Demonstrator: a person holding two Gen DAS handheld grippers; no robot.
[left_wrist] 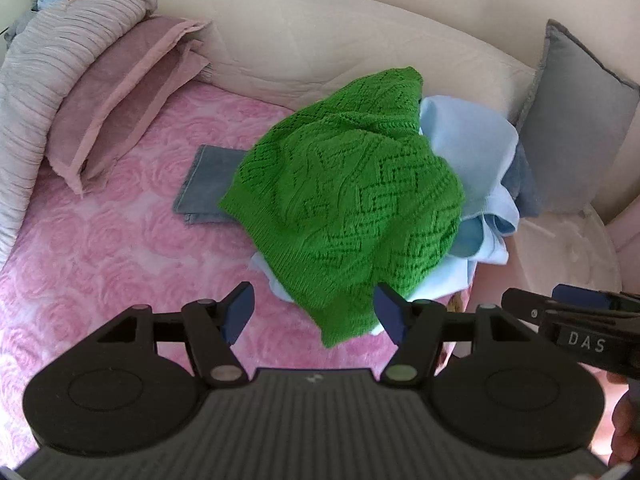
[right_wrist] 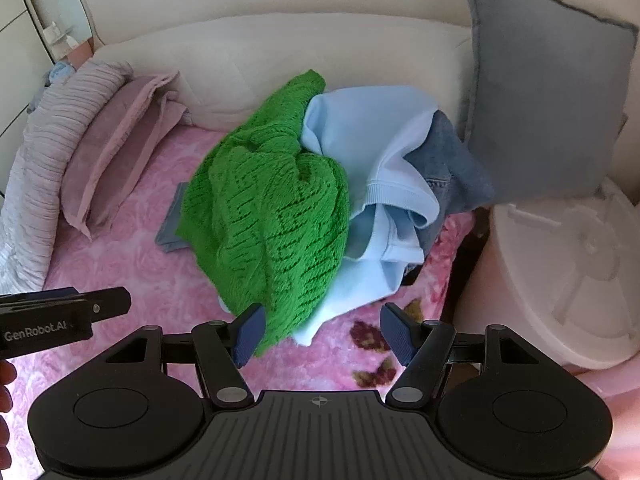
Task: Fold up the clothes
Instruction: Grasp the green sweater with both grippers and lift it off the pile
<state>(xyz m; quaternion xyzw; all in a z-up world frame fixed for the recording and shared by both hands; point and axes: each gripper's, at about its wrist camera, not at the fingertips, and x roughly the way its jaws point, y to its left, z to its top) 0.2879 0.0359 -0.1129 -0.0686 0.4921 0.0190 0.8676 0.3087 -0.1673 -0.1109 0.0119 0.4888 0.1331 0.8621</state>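
Step in hand: a first garment is judged to be about to be picked from the heap; nothing is gripped yet.
Left gripper [left_wrist: 314, 318]: its jaws are spread wide and hold nothing; the low hem of the green knit sweater [left_wrist: 344, 208] hangs between the pads, apparently untouched.
Right gripper [right_wrist: 322, 334]: it is likewise spread wide and empty, with the sweater's lower edge just beside its left pad, at 10 o'clock from the gap.
Clothes: the sweater is draped over a light blue sweatshirt [right_wrist: 372, 148], with denim jeans [right_wrist: 448, 160] at 3 o'clock of the heap, all on the pink bedspread [left_wrist: 112, 240].
Folded piece: a grey-blue folded cloth [left_wrist: 208, 184] lies flat at 9 o'clock of the sweater, partly under it.
Next move: the sweater's hem is judged to need pinching at two well-parted points, then lifting clear so it can be spread flat.
Left view only: the folded cloth is seen almost whole, and the sweater's lace pattern is plain.
Right view only: the sweatshirt's ribbed cuff, the jeans' stitching and a white round lid [right_wrist: 568, 276] at 3 o'clock are shown.
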